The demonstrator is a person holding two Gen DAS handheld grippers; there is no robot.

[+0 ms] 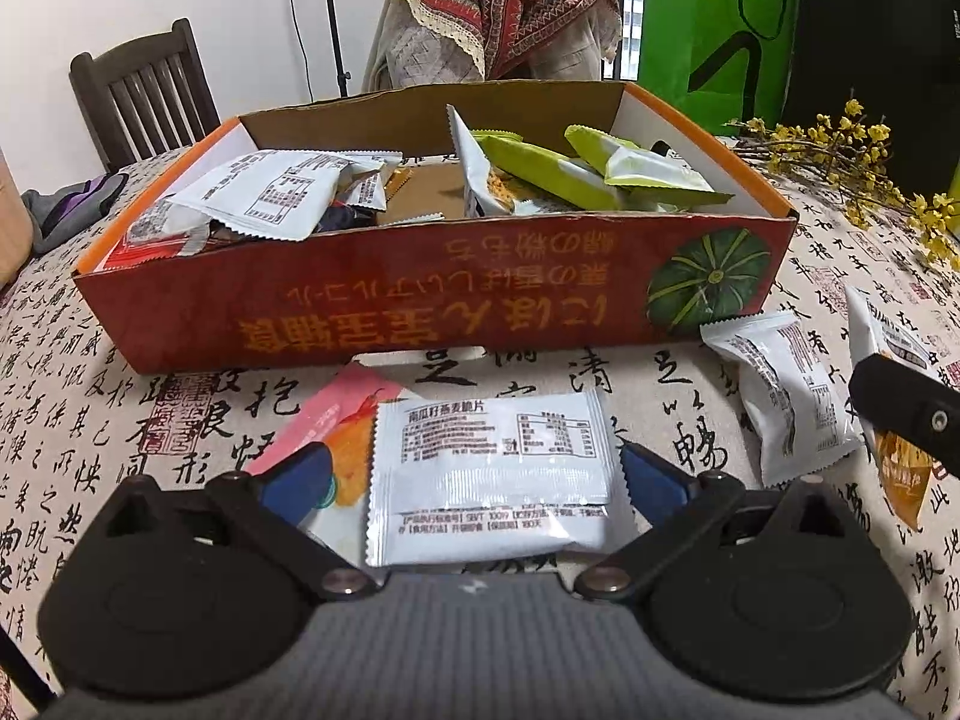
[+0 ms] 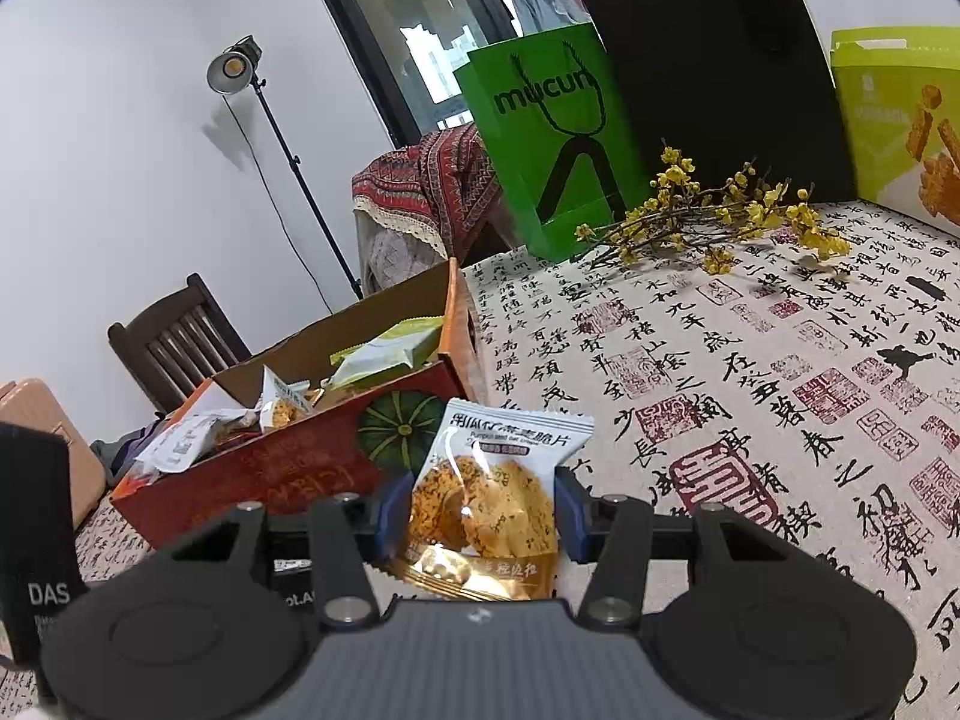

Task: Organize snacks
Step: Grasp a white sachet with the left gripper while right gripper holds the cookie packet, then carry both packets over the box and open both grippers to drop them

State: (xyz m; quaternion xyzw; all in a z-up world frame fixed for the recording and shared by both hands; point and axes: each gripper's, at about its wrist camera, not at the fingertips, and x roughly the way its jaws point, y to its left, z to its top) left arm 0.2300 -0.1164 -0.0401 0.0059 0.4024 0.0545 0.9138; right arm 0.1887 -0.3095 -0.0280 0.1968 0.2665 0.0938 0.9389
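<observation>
We hold one oat-crisp packet (image 2: 489, 492) upright in the right tool (image 2: 480, 510): blue pads (image 2: 567, 510) press its two side edges, printed front toward the camera, gold bottom seam low. It sits above the counter (image 2: 750, 360), just in front of the orange snack box (image 2: 288, 474), at the box's corner with the green pumpkin print.

Left tool (image 1: 474, 480) is spread, pads (image 1: 654, 483) on either side of a white packet (image 1: 489, 474) that lies flat, back label up, on the counter. We can't tell whether the pads touch it; there's a visible gap on the left side. That white packet overlaps a pink packet (image 1: 333, 414) underneath, both just in front of the box's near long wall (image 1: 420, 294).

Two more white packets (image 1: 786, 390) lie on the counter near the box's right front corner, one partly behind the black body of the right tool (image 1: 906, 408).

Inside the box: white packets (image 1: 270, 192) piled at the left end, green ones (image 1: 558, 174) at the right end, bare cardboard floor between.

Farther out: yellow flower branches (image 2: 714, 222) on the counter past the box, a green paper bag (image 2: 552, 138) and a black bag (image 2: 720, 72) behind them toward the far edge, and a yellow-green snack bag (image 2: 900, 120) at the far right. Off the counter: wooden chair (image 1: 144, 96), light stand (image 2: 240, 69), patterned cloth draped over furniture (image 1: 498, 12).
</observation>
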